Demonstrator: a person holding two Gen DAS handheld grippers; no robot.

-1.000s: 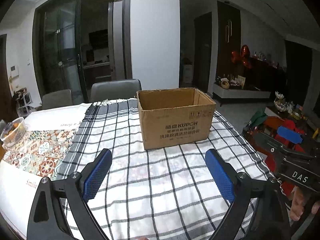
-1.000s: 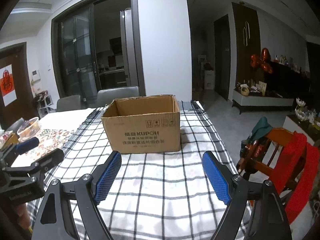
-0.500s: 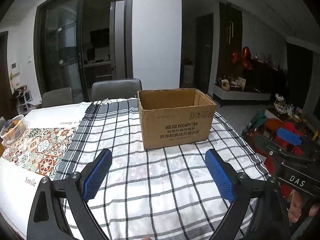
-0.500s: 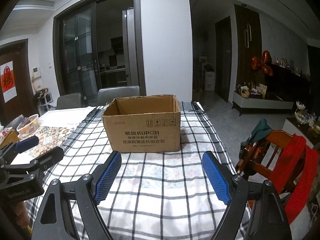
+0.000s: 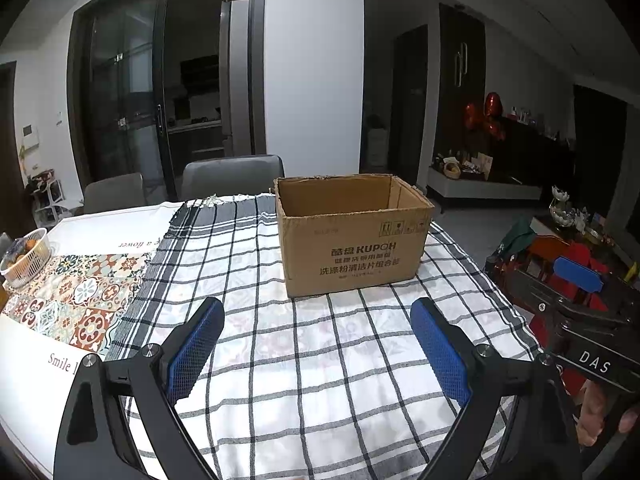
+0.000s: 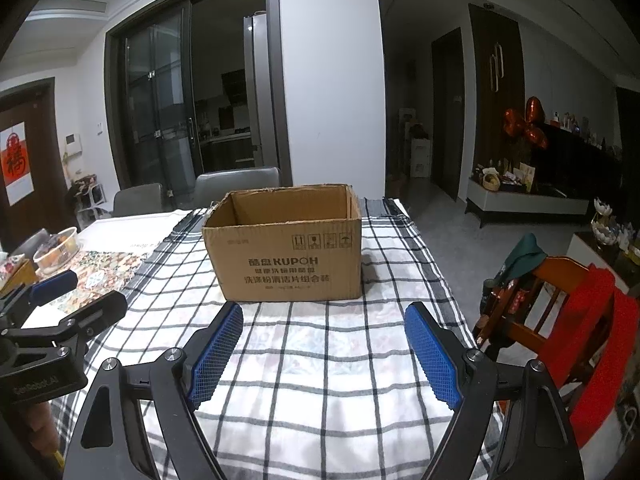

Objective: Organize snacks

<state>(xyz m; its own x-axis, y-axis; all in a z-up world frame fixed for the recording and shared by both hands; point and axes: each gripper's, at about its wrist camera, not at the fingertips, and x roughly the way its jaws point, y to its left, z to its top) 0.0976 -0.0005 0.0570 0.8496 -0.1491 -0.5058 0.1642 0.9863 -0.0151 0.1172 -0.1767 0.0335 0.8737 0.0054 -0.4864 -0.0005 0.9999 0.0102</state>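
An open brown cardboard box [image 5: 352,248] stands on the black-and-white checked cloth [image 5: 304,360]; it also shows in the right wrist view [image 6: 288,256]. Its inside is hidden from here. My left gripper [image 5: 316,320] is open and empty, held over the cloth short of the box. My right gripper [image 6: 324,324] is open and empty, also short of the box. Each gripper shows at the edge of the other's view: the right one [image 5: 576,280], the left one [image 6: 60,288]. No snack packets are in sight.
A white basket with fruit [image 5: 24,256] sits on the patterned mat [image 5: 72,300] at the far left. A plastic bowl [image 6: 60,244] stands left. A wooden chair with red cloth [image 6: 568,312] is to the right of the table. Grey chairs [image 5: 232,176] stand behind.
Both grippers have tilted slightly, so the views have shifted a little. The box has not moved. Both grippers stay open.
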